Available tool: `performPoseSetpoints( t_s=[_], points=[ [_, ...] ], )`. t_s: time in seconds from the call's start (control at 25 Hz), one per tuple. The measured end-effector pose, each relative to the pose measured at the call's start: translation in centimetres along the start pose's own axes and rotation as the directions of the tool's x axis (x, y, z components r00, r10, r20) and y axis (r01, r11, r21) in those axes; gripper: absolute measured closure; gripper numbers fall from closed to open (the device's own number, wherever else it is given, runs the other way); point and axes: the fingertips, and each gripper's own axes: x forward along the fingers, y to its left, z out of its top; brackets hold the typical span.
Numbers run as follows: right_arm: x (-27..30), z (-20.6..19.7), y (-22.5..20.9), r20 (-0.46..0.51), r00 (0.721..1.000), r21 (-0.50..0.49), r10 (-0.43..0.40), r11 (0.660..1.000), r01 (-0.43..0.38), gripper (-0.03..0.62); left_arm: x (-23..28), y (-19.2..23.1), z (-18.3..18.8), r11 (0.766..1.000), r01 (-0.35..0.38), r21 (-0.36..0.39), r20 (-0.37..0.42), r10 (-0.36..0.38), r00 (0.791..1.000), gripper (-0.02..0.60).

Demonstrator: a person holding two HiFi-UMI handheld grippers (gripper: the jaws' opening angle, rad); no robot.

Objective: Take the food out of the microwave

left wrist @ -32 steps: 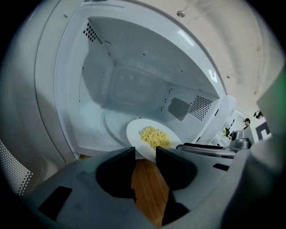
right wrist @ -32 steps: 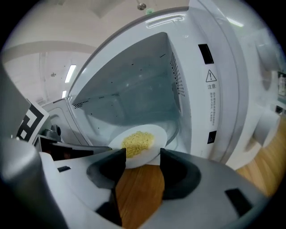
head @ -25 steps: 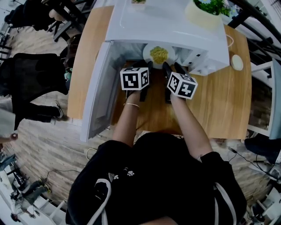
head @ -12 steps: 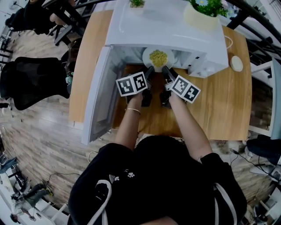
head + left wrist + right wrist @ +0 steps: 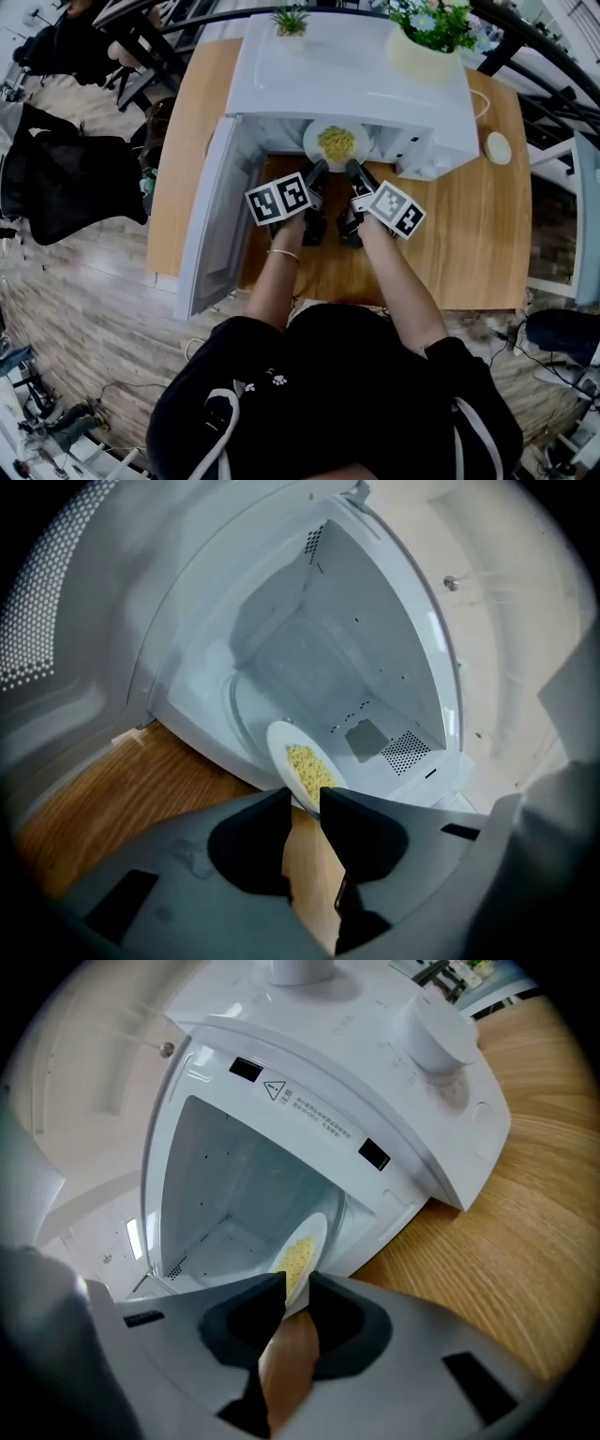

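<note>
The white microwave (image 5: 347,75) stands at the upper middle of the head view on a wooden table (image 5: 469,225), with its door (image 5: 211,225) open toward the left. A plate (image 5: 322,129) of yellow food (image 5: 337,142) sits in its mouth. The left gripper (image 5: 317,171) and right gripper (image 5: 353,170) meet the plate's near rim.

In the left gripper view, at lower centre, the jaws pinch the plate's (image 5: 278,747) rim.

In the right gripper view, at lower centre, the jaws clamp the plate's (image 5: 316,1230) edge.

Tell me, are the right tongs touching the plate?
Touching. The right gripper view shows the right tongs pinching the rim of the plate between both jaws.
</note>
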Motion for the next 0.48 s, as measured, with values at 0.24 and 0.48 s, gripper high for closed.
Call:
performPoseSetpoints(
  t_s=[0.24, 0.48],
  points=[
    [-1.3, 0.2, 1.0, 0.022, 0.999, -0.008, 0.031, 0.999, -0.031, 0.517, -1.4, -1.6, 0.3, 0.998, 0.027, 0.051, 0.030, -0.029, 0.999, 0.492],
    [-3.1, 0.2, 2.2, 0.037, 0.997, -0.009, 0.064, 0.998, -0.063, 0.517, -3.0, -3.0, 0.1, 0.995, 0.063, 0.080, 0.049, -0.067, 0.997, 0.492]
  ],
)
